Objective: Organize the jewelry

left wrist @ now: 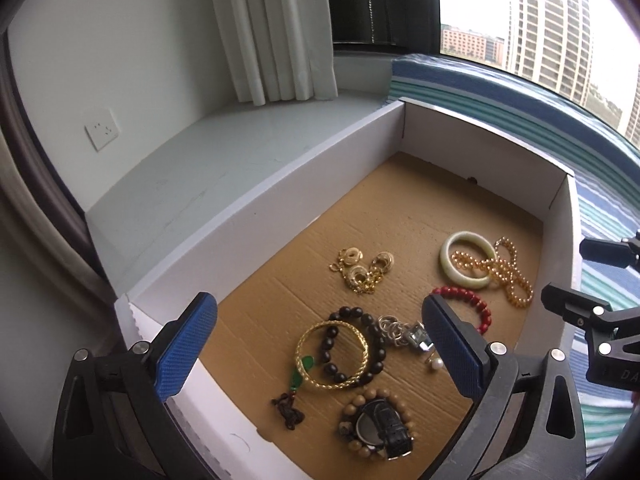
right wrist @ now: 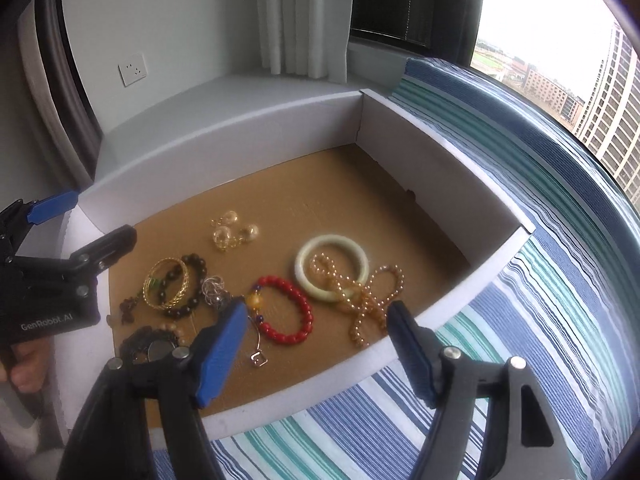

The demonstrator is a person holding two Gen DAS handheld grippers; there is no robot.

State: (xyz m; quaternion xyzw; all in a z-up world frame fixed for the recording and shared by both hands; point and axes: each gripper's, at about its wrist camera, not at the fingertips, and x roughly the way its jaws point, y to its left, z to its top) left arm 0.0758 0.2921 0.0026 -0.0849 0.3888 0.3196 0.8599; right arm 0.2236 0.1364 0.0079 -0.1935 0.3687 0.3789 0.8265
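Lying loose and partly overlapped on the brown floor of the white cardboard box (right wrist: 400, 168), the jewelry pieces (right wrist: 280, 292) fit either an unsorted or a collected stage, while left tongs (left wrist: 320, 344) and right tongs (right wrist: 316, 344) hover spread, empty.

jewelry's all loose on the brown floor of the white box (right wrist: 448, 168): pale jade bangle (right wrist: 331, 267) tangled with amber beads (right wrist: 362, 300), red bead bracelet (right wrist: 290, 310) beside it, gold bangle (left wrist: 331, 354) lying over dark beads (left wrist: 374, 344)
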